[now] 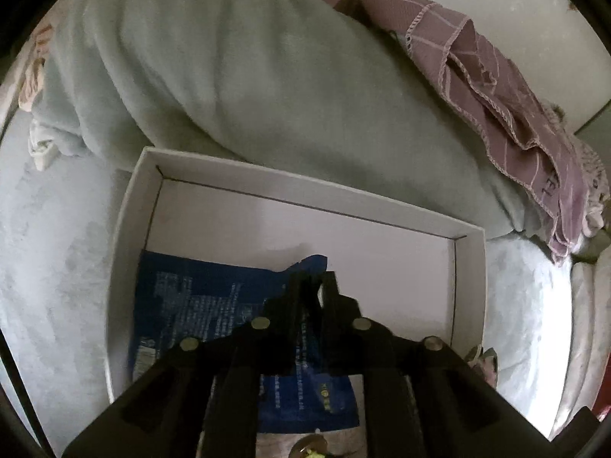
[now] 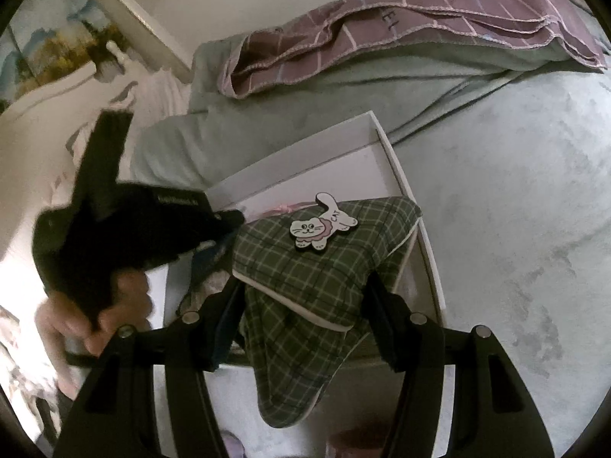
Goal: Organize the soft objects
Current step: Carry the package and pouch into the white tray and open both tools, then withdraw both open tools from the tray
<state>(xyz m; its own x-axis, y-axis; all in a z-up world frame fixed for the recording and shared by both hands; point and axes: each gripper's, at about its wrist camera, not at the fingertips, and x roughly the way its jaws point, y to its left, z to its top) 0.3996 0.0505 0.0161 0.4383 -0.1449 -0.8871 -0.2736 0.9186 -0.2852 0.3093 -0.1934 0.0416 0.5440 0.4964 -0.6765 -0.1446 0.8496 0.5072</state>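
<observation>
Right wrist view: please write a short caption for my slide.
Open right gripper straddles a green plaid cat-patch item draped over the white box.

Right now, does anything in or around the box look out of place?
Yes. The green plaid slipper with the cat patch lies crooked in the white box, its lower end spilling over the near edge between the open right gripper fingers.

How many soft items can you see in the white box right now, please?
2: a blue printed pouch pinched by the left gripper, and a green plaid slipper with a cat patch, between the right gripper's open jaws. Something pink behind it may be another.
</observation>
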